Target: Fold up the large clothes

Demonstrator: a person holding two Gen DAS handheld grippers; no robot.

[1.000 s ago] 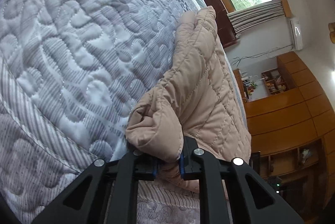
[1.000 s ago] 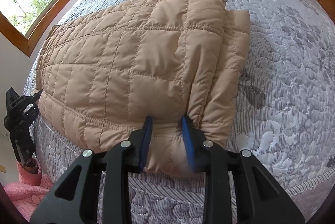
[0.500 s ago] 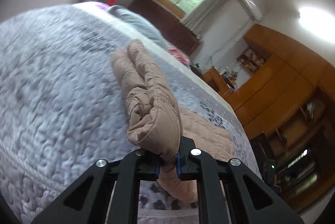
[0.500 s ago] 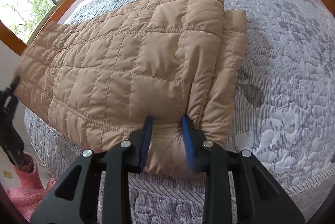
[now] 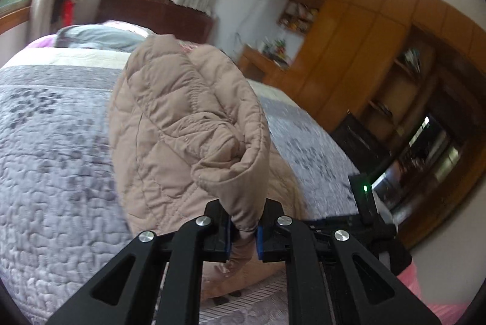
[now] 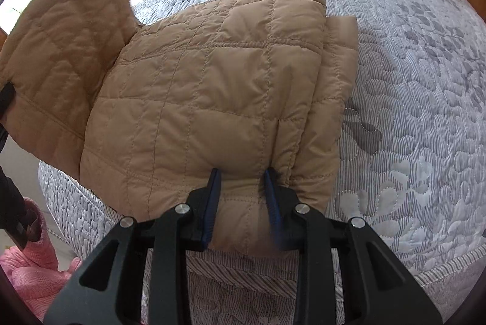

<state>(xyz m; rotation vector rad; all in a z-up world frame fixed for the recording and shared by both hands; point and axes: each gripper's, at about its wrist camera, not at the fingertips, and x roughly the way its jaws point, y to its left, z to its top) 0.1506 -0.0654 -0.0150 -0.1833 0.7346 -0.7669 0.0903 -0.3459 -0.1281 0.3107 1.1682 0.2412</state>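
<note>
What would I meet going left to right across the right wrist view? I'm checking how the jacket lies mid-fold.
Pink fabric low by the floor → lifted jacket flap → folded jacket body held by the right gripper → bare grey quilted bedspread.

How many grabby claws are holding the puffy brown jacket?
2. The left gripper pinches a lifted edge of the jacket in the air. The right gripper clamps the jacket's near edge at the front of the bed.
</note>
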